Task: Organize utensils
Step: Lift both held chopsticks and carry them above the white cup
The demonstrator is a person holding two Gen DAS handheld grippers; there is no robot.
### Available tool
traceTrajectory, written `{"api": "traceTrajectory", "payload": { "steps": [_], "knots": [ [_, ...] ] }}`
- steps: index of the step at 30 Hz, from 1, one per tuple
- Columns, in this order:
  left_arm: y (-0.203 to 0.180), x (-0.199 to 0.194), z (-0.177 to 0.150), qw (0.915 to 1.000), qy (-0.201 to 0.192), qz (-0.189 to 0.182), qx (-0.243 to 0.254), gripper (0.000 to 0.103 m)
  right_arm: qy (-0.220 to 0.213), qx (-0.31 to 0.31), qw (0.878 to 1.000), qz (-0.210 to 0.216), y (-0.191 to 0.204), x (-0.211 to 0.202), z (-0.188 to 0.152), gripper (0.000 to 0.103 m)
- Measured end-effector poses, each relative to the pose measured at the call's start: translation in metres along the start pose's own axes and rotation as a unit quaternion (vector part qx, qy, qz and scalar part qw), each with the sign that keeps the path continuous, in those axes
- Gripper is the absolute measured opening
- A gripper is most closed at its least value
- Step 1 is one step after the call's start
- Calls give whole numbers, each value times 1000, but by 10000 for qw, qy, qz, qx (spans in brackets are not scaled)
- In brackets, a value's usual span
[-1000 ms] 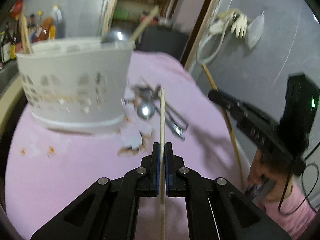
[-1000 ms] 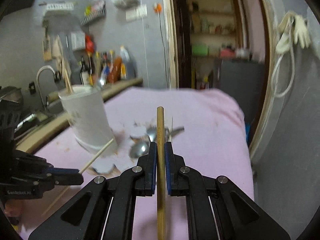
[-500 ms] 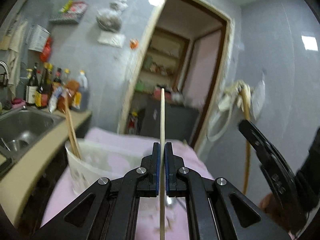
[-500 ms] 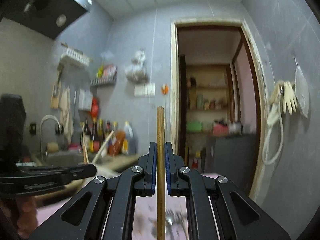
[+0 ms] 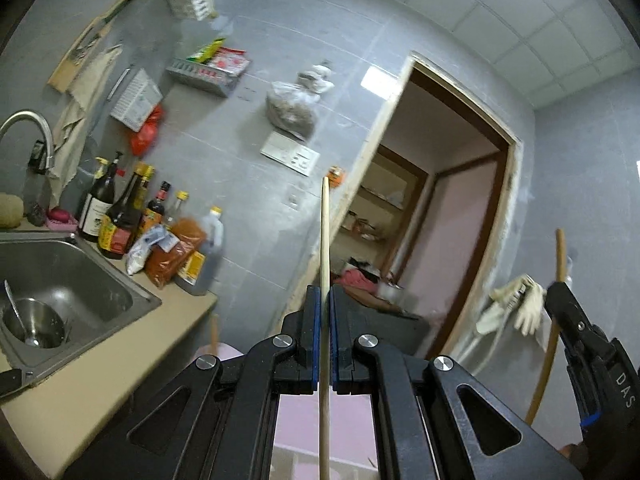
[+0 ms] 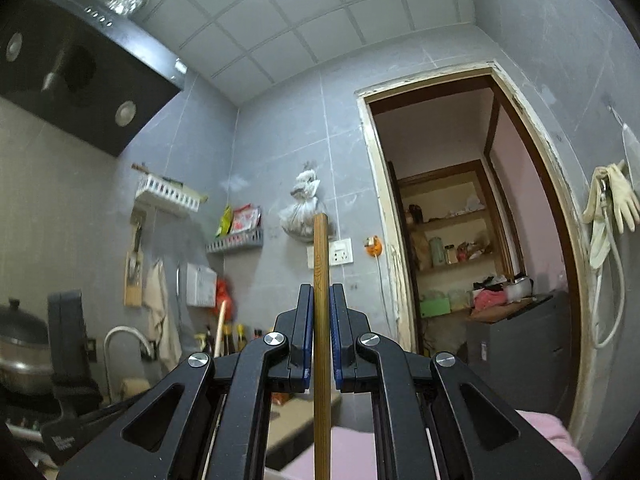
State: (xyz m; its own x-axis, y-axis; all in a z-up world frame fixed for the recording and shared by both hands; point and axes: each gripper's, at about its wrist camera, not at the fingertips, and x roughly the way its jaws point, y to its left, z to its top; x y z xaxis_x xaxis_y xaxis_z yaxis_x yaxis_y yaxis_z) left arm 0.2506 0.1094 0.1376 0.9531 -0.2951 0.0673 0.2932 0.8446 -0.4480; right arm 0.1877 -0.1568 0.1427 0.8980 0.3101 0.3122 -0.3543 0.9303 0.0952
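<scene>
Left hand-held gripper [image 5: 325, 308] clenched on pale chopstick [image 5: 325, 240]; right hand-held gripper [image 6: 321, 308] clenched on brown chopstick [image 6: 321, 264]; better to tilt tips down before releasing.

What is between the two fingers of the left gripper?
A thin pale chopstick, clamped between the left gripper fingers and sticking out past them, as the left wrist view shows.

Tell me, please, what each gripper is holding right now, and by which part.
The left gripper clamps a pale chopstick partway along its shaft; the right gripper clamps a darker brown chopstick, also mid-shaft, its blunt end projecting ahead.
</scene>
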Motion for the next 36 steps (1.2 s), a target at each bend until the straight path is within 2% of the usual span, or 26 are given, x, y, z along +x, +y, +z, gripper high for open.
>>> {"api": "traceTrajectory", "payload": {
  "steps": [8, 15, 22, 31, 36],
  "knots": [
    [20, 8, -19, 9989, -31, 461, -89, 2, 11, 438, 9990, -94, -23, 18, -26, 5],
    [26, 13, -35, 9971, 13, 759, -71, 2, -83, 486, 9988, -47, -27, 19, -42, 6],
    [34, 16, -40, 9964, 120, 806, -229, 2, 15, 484, 9988, -1, -23, 24, -37, 5],
    [33, 14, -42, 9964, 132, 805, -251, 2, -233, 440, 9987, -124, -19, 32, -20, 6],
    [32, 15, -42, 9964, 150, 796, -243, 2, 74, 397, 9990, -198, -18, 43, -30, 6]
  ]
}}
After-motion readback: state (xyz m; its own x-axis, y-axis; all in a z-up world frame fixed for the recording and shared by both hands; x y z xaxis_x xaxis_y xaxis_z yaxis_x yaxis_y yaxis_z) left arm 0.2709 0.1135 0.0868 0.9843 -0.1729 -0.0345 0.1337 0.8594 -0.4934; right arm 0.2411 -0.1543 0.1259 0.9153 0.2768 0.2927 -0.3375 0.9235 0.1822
